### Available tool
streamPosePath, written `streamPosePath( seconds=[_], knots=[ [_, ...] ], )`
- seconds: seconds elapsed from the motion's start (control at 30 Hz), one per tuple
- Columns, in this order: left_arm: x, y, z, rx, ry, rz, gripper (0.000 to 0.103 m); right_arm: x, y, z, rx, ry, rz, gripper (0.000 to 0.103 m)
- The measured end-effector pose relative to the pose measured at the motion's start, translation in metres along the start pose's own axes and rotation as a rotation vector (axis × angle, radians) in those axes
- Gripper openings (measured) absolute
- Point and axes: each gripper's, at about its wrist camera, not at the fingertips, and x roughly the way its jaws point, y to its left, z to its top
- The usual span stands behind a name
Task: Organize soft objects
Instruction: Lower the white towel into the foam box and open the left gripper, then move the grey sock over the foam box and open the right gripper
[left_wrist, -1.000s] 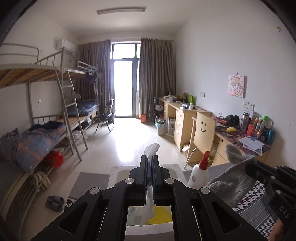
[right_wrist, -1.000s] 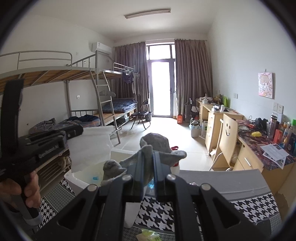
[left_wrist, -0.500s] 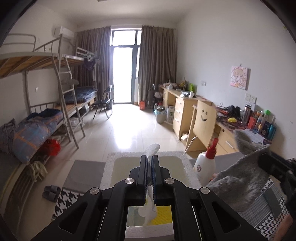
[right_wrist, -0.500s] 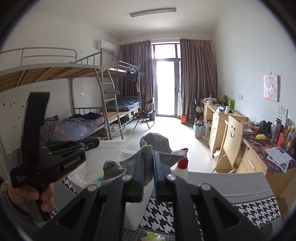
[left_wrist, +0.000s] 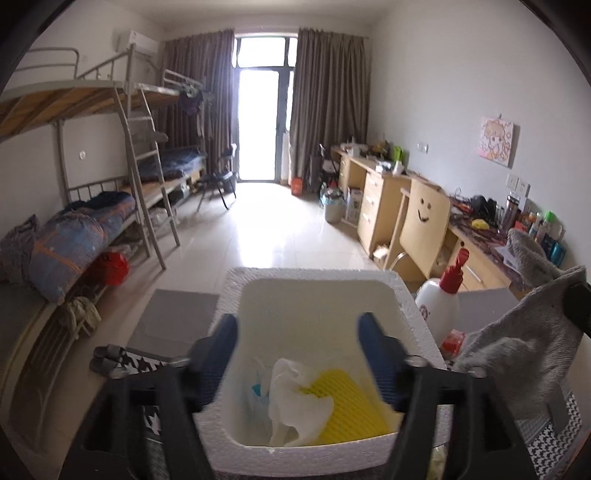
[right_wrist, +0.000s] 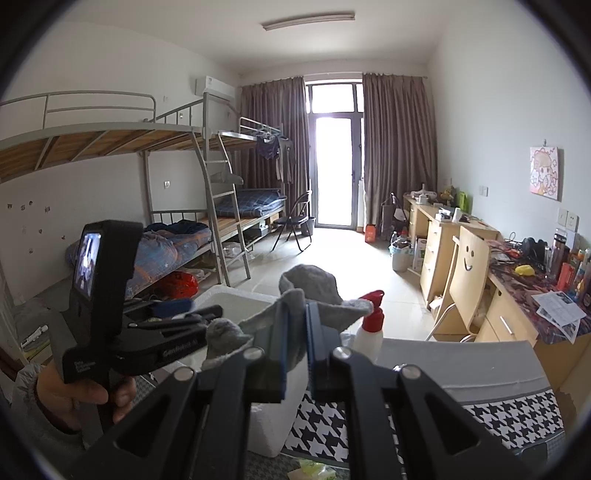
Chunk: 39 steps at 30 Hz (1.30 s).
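Note:
My left gripper hangs over a white foam box, its jaws opening with nothing between them. A crumpled white cloth lies loose inside the box, on a yellow ribbed item. In the right wrist view the left gripper, held by a hand, is at the left, above the box. My right gripper is shut on a fuzzy grey cloth, which bunches above and beside its fingers. That grey cloth also shows at the right of the left wrist view.
A white spray bottle with a red nozzle stands right of the box on a table with a houndstooth cover. A wooden chair with a smiley face and a cluttered desk line the right wall. Bunk beds stand left.
The left gripper sank toward the box, its jaws parted and the white cloth dropped into the box. The right gripper stayed put with the grey cloth.

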Motion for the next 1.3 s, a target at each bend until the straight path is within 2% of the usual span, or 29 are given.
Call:
streamPosePath(
  seconds=[0.3, 0.43, 0.6, 0.9, 1.3],
  knots=[
    [-0.022, 0.017, 0.003, -0.024, -0.075, 0.064, 0.095, 0.007, 0.003, 0.002, -0.007, 0.006, 0.007, 0.011],
    [-0.027, 0.025, 0.003, -0.048, -0.086, 0.070, 0.101, 0.012, 0.004, 0.002, -0.016, 0.009, 0.013, 0.011],
    [-0.031, 0.030, 0.002, -0.055, -0.097, 0.087, 0.101, 0.021, 0.005, 0.003, -0.002, 0.036, 0.060, 0.011],
    [-0.044, 0.044, -0.005, -0.057, -0.118, 0.117, 0.102, 0.028, 0.017, 0.006, -0.009, 0.044, 0.094, 0.011],
    [-0.053, 0.054, -0.016, -0.058, -0.117, 0.109, 0.102, 0.046, 0.022, 0.004, -0.008, 0.085, 0.123, 0.011]
  ],
)
